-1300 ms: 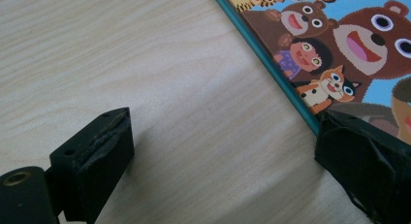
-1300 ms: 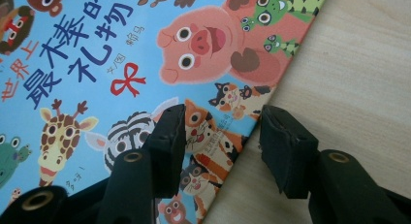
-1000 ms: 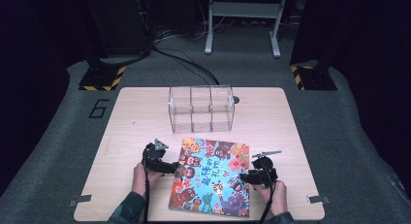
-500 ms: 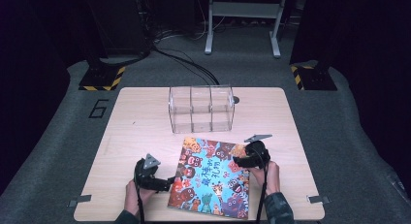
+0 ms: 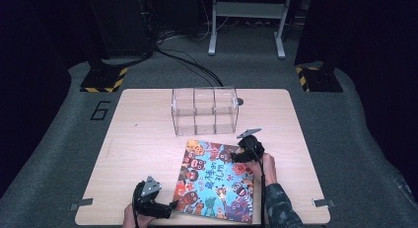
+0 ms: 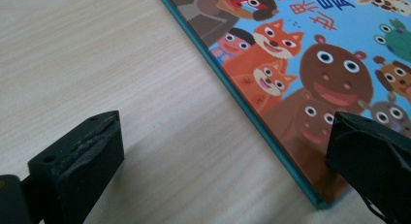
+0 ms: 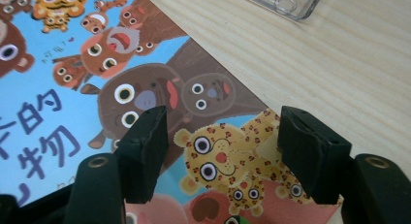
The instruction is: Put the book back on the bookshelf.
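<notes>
One pale wooden table (image 5: 143,154) is carrying a clear plastic three-compartment box (image 5: 204,110) at its far middle and a colourful cartoon-animal picture book (image 5: 217,181) lying flat near the front edge. Right gripper (image 7: 223,136) is hovering open-jawed over the book's far right corner; left gripper (image 6: 223,156) is straddling its near left corner, jaws wide. Sliding one jaw under that edge probably lifts it cleanest.
</notes>
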